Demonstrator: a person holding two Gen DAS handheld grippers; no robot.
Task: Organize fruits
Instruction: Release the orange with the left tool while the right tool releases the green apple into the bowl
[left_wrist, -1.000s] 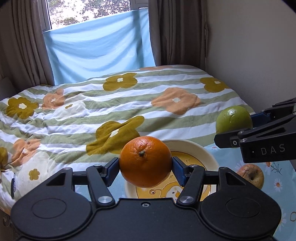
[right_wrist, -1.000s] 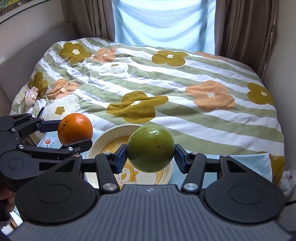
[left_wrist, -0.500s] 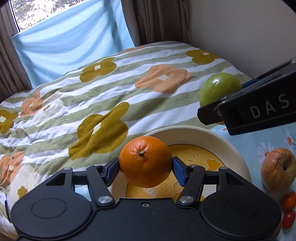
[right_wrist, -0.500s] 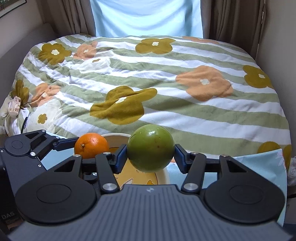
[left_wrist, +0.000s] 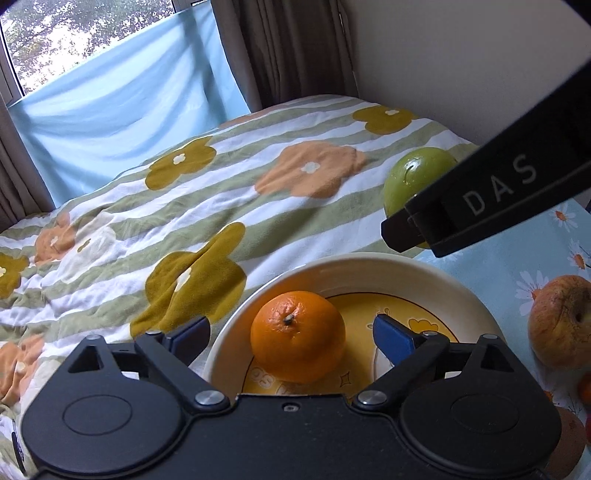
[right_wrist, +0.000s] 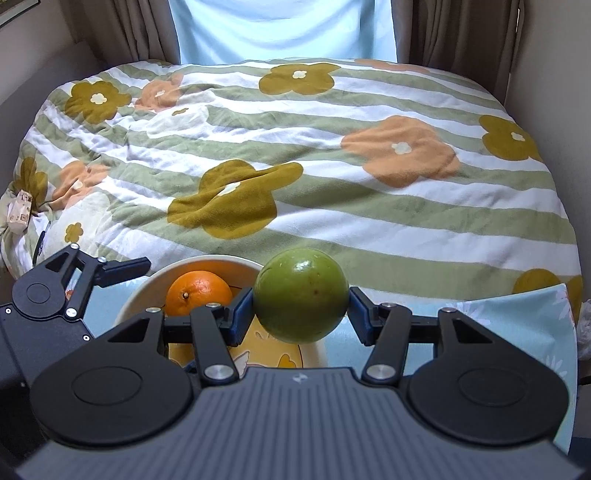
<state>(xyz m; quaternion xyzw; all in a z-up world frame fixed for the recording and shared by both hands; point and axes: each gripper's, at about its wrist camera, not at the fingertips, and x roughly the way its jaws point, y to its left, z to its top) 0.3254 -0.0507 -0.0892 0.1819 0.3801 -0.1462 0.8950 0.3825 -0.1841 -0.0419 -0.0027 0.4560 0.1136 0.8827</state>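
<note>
An orange (left_wrist: 297, 335) sits inside the cream bowl (left_wrist: 369, 263) with a yellow cartoon bottom. My left gripper (left_wrist: 291, 338) is open, its blue pads standing apart on either side of the orange without touching it. The orange (right_wrist: 198, 296) and bowl (right_wrist: 140, 303) also show in the right wrist view. My right gripper (right_wrist: 301, 313) is shut on a green round fruit (right_wrist: 301, 294) and holds it above the bowl's right rim. In the left wrist view the green fruit (left_wrist: 415, 179) hangs behind the bowl.
A wrinkled reddish apple (left_wrist: 561, 321) lies on the light blue daisy cloth (left_wrist: 517, 258) right of the bowl, with small red fruits (left_wrist: 584, 391) near it. A flowered striped quilt (right_wrist: 295, 147) covers the bed behind. Walls and curtains close the back.
My left gripper lowered the orange into the bowl and opened, letting it go. My right gripper moved closer over the bowl, still holding the green fruit.
</note>
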